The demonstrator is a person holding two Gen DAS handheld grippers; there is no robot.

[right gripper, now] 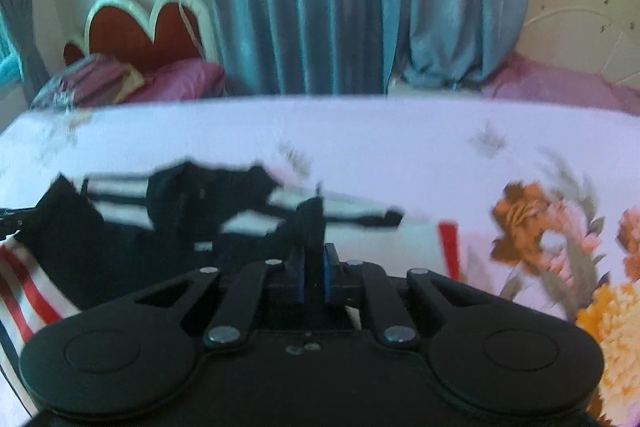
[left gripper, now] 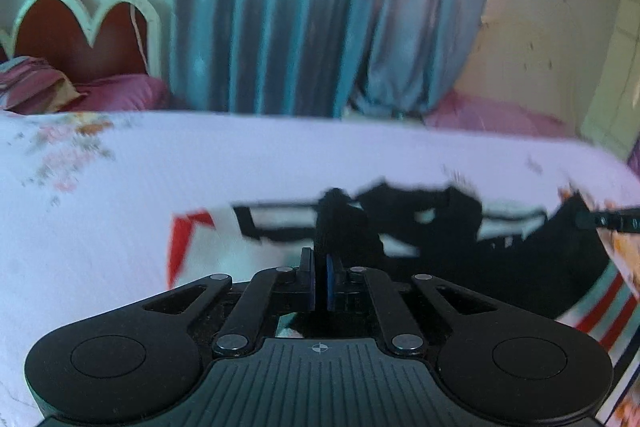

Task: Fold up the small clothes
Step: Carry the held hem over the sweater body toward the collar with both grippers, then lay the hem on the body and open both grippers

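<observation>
Left wrist view: left gripper clenched on a bunched black edge of the small black-and-white striped garment lying on the floral white bedsheet.

Right wrist view: right gripper likewise pinches dark cloth. Judged step: grasp made; next, lift both edges together, evenly.

The left gripper is pinched shut on dark cloth, pointed downward; the right gripper is likewise clamped on cloth.
</observation>
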